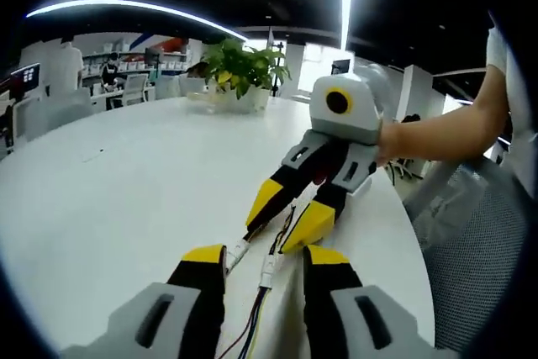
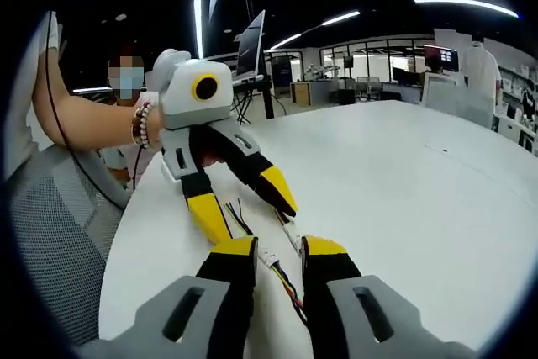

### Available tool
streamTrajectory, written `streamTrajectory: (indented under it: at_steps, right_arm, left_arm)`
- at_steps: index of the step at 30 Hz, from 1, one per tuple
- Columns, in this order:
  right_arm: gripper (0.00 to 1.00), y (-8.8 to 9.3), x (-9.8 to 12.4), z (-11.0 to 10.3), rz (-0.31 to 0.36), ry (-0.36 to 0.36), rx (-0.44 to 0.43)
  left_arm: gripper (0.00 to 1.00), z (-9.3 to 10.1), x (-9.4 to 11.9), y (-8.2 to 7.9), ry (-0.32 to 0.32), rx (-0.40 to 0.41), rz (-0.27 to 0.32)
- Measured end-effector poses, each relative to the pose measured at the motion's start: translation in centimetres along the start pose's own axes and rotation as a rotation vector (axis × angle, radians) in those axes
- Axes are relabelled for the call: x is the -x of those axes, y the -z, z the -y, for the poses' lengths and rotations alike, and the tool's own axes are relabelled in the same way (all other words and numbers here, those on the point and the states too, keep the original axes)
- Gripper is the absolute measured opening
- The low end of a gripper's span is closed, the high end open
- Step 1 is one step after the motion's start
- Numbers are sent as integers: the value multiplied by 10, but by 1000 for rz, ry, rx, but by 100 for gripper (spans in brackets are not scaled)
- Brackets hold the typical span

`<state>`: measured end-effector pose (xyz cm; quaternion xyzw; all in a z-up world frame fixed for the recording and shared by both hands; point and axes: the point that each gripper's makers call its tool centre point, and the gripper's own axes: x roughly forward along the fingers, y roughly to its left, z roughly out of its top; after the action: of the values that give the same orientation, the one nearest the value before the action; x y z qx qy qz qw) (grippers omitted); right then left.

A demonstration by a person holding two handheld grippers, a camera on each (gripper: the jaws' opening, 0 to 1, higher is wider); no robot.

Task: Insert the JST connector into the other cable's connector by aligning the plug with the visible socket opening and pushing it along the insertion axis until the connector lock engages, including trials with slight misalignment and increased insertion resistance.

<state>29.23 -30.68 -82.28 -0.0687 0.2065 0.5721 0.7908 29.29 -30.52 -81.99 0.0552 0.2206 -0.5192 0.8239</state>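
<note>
On the white table point(image 1: 109, 182), two white connectors point(image 1: 268, 268) with wires are seen between the spread jaws of the left gripper point(image 1: 265, 260) and right gripper point(image 2: 280, 251), neither gripped. The table's edge lies just beside them.

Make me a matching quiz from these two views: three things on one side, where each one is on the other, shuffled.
Things:
1. plant
2. laptop
3. mesh chair

Places:
A. far end of the white table, left gripper view
B. beside the table's near edge, by the person's arm
C. open, behind the left gripper, right gripper view

Pairs: 1-A, 2-C, 3-B
</note>
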Motion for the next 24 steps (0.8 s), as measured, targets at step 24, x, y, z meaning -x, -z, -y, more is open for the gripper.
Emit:
streamTrajectory:
  at_steps: [24]
  right_arm:
    - [14, 11, 3, 22, -8, 87, 18]
  left_arm:
    - [24, -44, 12, 18, -201, 1, -42]
